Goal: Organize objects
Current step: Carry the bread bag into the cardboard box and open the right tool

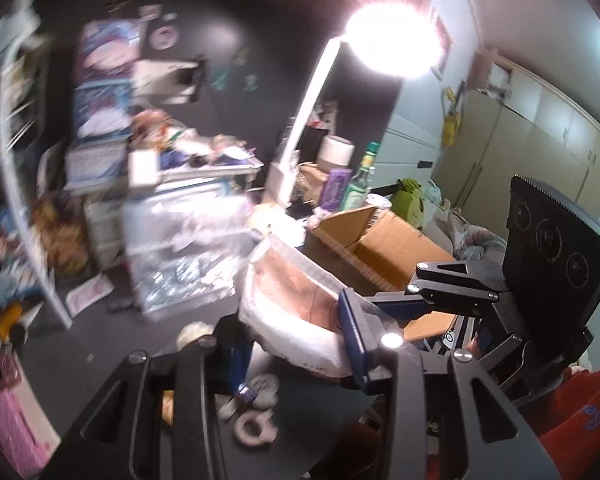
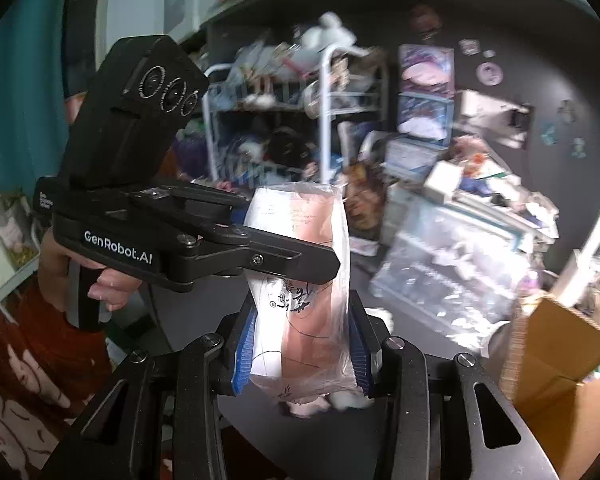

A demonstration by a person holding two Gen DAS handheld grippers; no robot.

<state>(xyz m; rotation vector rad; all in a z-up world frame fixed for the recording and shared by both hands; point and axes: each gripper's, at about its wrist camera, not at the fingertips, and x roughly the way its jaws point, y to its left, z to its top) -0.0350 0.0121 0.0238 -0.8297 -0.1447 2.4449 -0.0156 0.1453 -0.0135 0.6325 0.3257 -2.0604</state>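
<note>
Both claws are clenching one clear plastic packet (image 2: 304, 280): the right claw (image 2: 305, 344) is gripping its near end, the left claw (image 2: 300, 236) is pinching the far end.

My right gripper (image 2: 306, 350) has its blue-padded fingers (image 2: 245, 354) pressed against both sides of a clear plastic packet (image 2: 302, 264) with pinkish contents and black handwriting on it. The packet stands upright between them, lifted above the dark desk (image 2: 404, 312). From the left, my left gripper (image 2: 268, 236) reaches across and clamps the packet's upper part; a hand (image 2: 100, 280) in a red sleeve grips its handle. Behind, blurred, stand a white wire rack (image 2: 300, 120) crowded with toys and stacked boxes (image 2: 424, 96). An open cardboard box (image 2: 556, 356) sits at the right edge.
</note>
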